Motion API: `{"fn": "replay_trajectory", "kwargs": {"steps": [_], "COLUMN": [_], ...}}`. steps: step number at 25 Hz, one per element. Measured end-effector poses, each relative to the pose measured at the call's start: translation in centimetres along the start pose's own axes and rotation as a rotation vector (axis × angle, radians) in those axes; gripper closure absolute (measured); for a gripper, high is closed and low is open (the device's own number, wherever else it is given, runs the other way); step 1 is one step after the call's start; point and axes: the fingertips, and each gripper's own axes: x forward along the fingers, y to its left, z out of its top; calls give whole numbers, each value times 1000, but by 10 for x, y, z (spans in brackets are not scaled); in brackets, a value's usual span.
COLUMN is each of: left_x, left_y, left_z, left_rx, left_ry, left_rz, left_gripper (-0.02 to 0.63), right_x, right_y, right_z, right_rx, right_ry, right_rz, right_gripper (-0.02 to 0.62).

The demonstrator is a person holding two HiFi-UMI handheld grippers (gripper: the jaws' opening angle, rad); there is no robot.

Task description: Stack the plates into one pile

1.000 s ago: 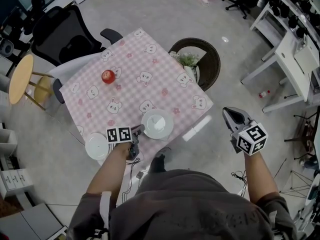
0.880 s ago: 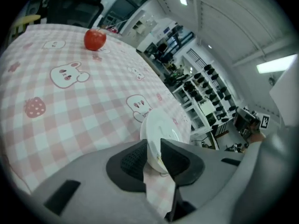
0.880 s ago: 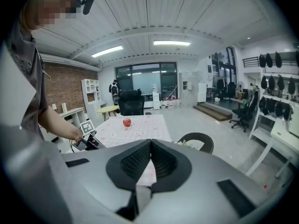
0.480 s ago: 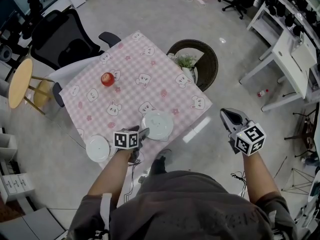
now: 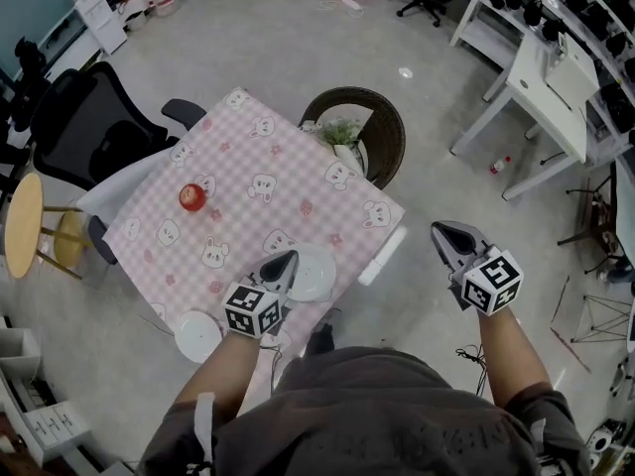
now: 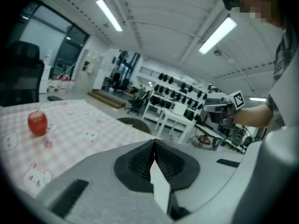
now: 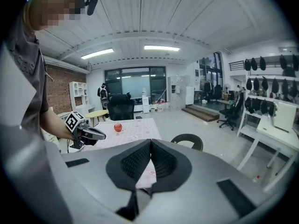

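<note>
the left gripper (image 5: 285,260), its jaws just snapped closed on nothing, hovers at the left rim of the large round white plate (image 5: 314,274) on the pink checked tablecloth (image 5: 288,152), a smaller round white plate (image 5: 197,336) lies apart at the near-left corner, and the right gripper (image 5: 442,232) hangs closed and empty beyond the table.

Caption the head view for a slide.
Left tool, just closed empty, over one white plate; second plate apart; right tool shut beside the table.
</note>
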Motion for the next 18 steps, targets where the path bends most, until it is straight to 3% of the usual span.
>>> {"fn": "replay_trajectory", "kwargs": {"steps": [6, 12, 18], "left_x": [20, 5, -47], "left_y": [-47, -94, -171], "left_z": [27, 21, -18], "left_rx": [132, 169, 208], "left_ry": [-23, -16, -27], "left_rz": [-227, -332, -413], "left_gripper": [600, 600, 600], "right_x": [-33, -101, -203], "right_y": [7, 34, 104], "right_z": [-5, -21, -67], "right_rx": [34, 32, 54], "right_ry": [-27, -46, -80], "right_rz": [-125, -226, -317], "right_gripper": [601, 601, 601]}}
